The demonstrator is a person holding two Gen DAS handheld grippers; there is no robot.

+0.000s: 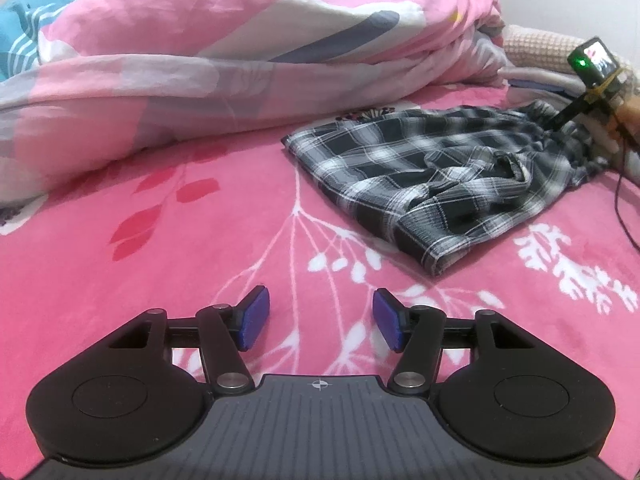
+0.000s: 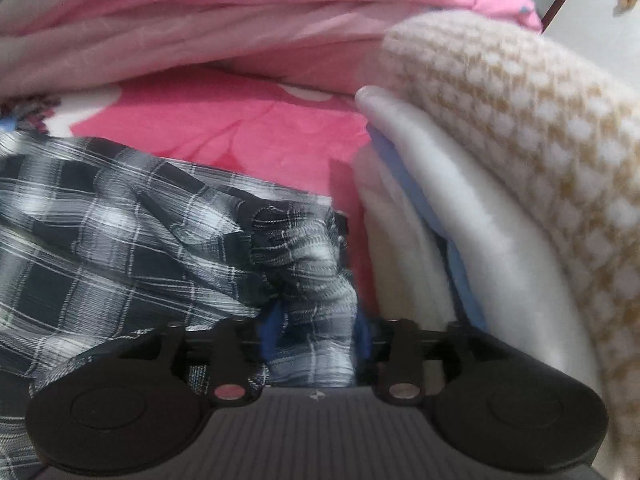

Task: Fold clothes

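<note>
Left gripper (image 1: pixel 321 318): jaws stand apart, blue pads (image 1: pixel 252 318) facing one another with nothing between them. It hangs above the pink floral bedsheet (image 1: pixel 160 248), angled downward, and touches no cloth.

Right gripper (image 2: pixel 316 332): a bunched fold of the plaid garment (image 2: pixel 120 216) fills the gap between its jaws. The blue pads are almost wholly hidden by the cloth and the view is blurred; whether the pads press on the fabric cannot be told. Seen from the left wrist view, the right gripper (image 1: pixel 560 120) sits at the garment's far right end, with a green light showing on its body and part of a hand (image 1: pixel 628 118) behind it.

Task item: the plaid garment (image 1: pixel 432 172), black, grey and white check, lies crumpled on the bedsheet ahead and to the right of the left gripper, well apart from it. Its near corner is folded over on itself.

Surroundings: a heaped pink quilt (image 1: pixel 200 60) with grey and white patches lies beyond the left gripper, across the far side of the bed. Just beside the right gripper, on its right, rests a stack of folded textiles: a cream waffle-knit blanket (image 2: pixel 520 120) on top, white fleece (image 2: pixel 460 216) beneath, with a blue layer between the white folds. A black cable (image 1: pixel 624 216) trails at the right edge of the left wrist view.
</note>
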